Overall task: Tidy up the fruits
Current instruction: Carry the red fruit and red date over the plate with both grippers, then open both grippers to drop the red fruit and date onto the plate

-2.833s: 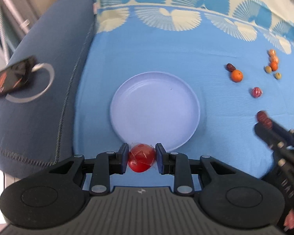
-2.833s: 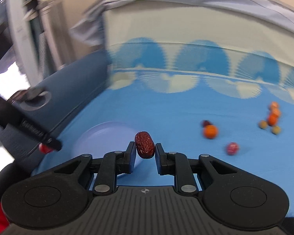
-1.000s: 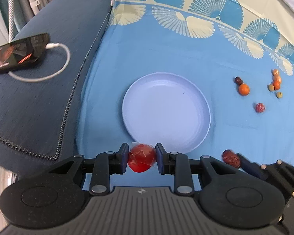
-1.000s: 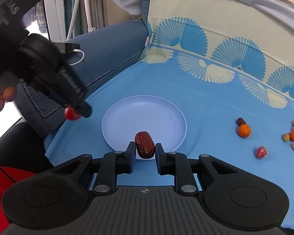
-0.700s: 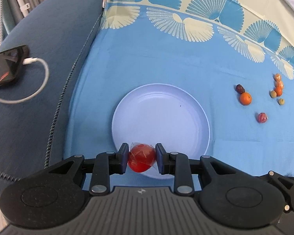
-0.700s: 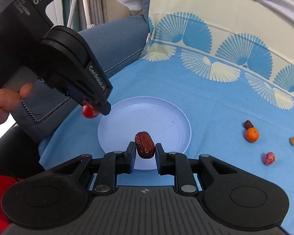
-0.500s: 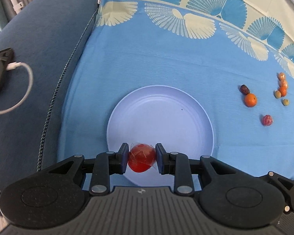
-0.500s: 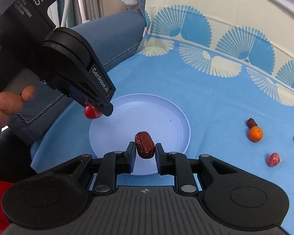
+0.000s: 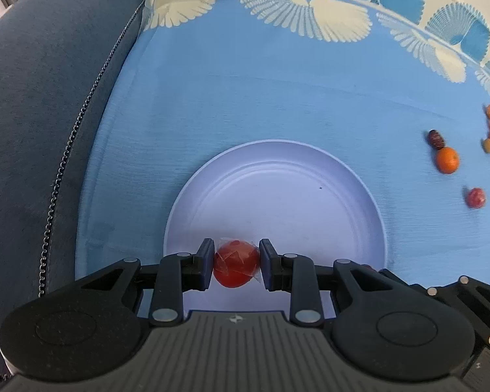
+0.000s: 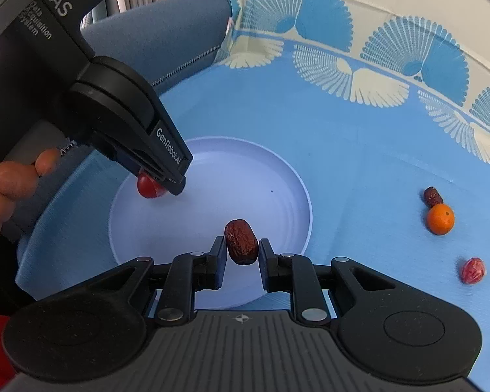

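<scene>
Dropping both fruits onto the plate (image 9: 359, 196) is the step here, I'd say, and it looks nearly ready. The red fruit (image 9: 234, 268), which looks film-wrapped, is clamped in the left gripper (image 9: 235, 269), hovering over the plate's near-left edge. The wrinkled brown date (image 10: 241, 241) is pinched in the right gripper (image 10: 240, 254) over the near side of the same plate. Neither one touches the plate yet, as far as I can tell.

To do it well, I'd bring each one low before letting go. The red one is round and will probably roll, so release it closer to the middle, not by the rim. The two grippers are pretty near each other, so open them one at a time.

The rest is still out on the blue cloth (image 10: 359, 163), well apart from the plate: a small orange (image 10: 440, 219) touching another date (image 10: 432, 196), and a reddish fruit (image 10: 473, 270) nearby.
</scene>
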Action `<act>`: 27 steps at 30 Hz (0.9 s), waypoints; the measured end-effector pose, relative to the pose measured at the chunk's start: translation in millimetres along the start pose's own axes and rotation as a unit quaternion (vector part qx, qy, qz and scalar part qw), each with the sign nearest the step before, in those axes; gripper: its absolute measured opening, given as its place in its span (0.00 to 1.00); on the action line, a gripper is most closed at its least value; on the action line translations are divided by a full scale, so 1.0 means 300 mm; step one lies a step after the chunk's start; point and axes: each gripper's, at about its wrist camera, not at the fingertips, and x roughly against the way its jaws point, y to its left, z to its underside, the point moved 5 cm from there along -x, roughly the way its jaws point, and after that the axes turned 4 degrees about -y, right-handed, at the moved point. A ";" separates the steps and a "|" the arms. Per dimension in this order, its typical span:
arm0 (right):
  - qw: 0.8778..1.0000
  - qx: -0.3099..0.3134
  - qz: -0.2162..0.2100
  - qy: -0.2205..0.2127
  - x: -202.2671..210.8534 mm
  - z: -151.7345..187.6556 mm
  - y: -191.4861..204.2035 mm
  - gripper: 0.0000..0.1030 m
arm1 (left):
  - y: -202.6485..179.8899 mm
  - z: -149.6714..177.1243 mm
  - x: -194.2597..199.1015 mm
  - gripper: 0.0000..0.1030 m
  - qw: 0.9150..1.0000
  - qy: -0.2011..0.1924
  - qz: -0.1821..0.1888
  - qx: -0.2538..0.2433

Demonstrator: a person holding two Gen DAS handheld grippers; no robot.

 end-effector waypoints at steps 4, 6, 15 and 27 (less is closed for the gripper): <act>1.000 0.001 0.003 0.004 -0.034 -0.001 -0.001 0.22 | -0.008 -0.015 -0.021 0.56 1.000 -0.016 0.004 -0.011; 1.000 -0.001 0.003 0.000 -0.035 -0.018 -0.003 0.36 | -0.014 -0.029 0.001 0.90 0.999 -0.037 0.010 -0.025; 0.999 -0.023 0.017 -0.022 0.161 -0.021 0.009 0.90 | 0.018 0.076 0.196 1.00 0.996 -0.075 -0.009 -0.047; 0.999 0.014 0.013 -0.041 0.414 0.109 0.182 0.97 | 0.099 0.320 0.433 1.00 0.993 -0.104 -0.053 -0.025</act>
